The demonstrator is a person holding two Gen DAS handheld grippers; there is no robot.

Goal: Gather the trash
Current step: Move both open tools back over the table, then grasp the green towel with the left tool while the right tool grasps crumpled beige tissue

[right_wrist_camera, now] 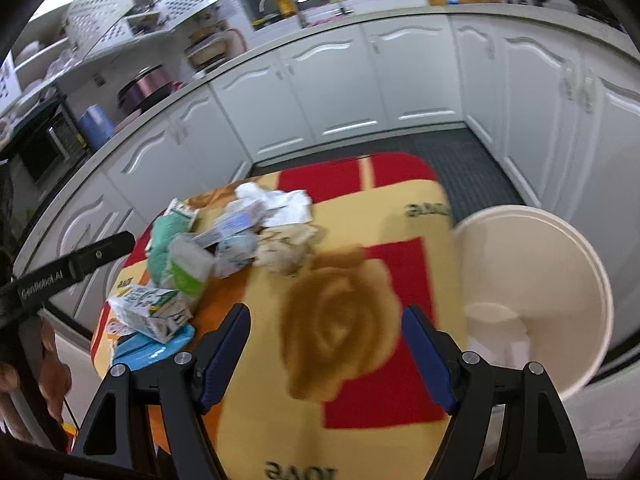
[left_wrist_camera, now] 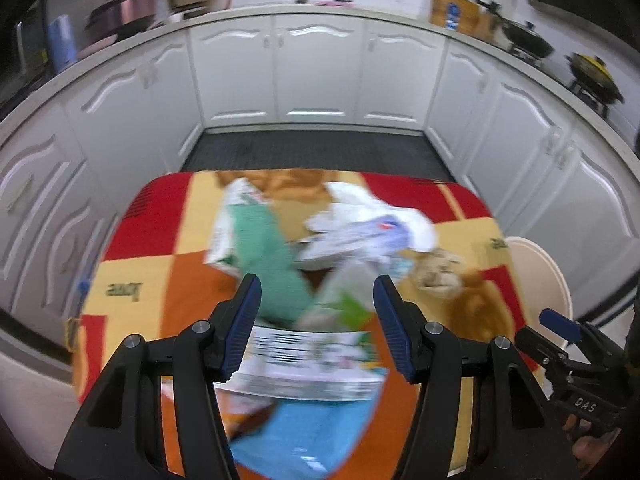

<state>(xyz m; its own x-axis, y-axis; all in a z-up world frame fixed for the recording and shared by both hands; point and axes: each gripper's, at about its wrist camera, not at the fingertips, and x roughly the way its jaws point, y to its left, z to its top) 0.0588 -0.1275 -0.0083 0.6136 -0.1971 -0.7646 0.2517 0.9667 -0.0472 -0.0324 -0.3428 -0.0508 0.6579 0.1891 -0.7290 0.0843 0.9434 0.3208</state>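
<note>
A heap of trash lies on a table under a red, yellow and orange cloth (left_wrist_camera: 176, 208). In it are a printed carton (left_wrist_camera: 312, 356), a blue packet (left_wrist_camera: 304, 436), a green packet (left_wrist_camera: 268, 256), crumpled white paper (left_wrist_camera: 372, 216) and a brownish tissue wad (left_wrist_camera: 438, 272). My left gripper (left_wrist_camera: 318, 300) hangs open above the carton and green packet and grips nothing. My right gripper (right_wrist_camera: 326, 320) is open over the cloth's brown rose pattern (right_wrist_camera: 340, 320), with nothing between its fingers. The heap's carton (right_wrist_camera: 152, 312) and tissue wad (right_wrist_camera: 280, 252) lie to its left. A cream bin (right_wrist_camera: 580, 264) stands at the table's right edge.
White paper lies inside the bin. White kitchen cabinets (left_wrist_camera: 316, 68) surround the table on three sides, with a dark floor mat (left_wrist_camera: 312, 152) beyond it. Pots and a wok crowd the counter. A hand (right_wrist_camera: 52, 376) holds the left gripper's handle at the lower left.
</note>
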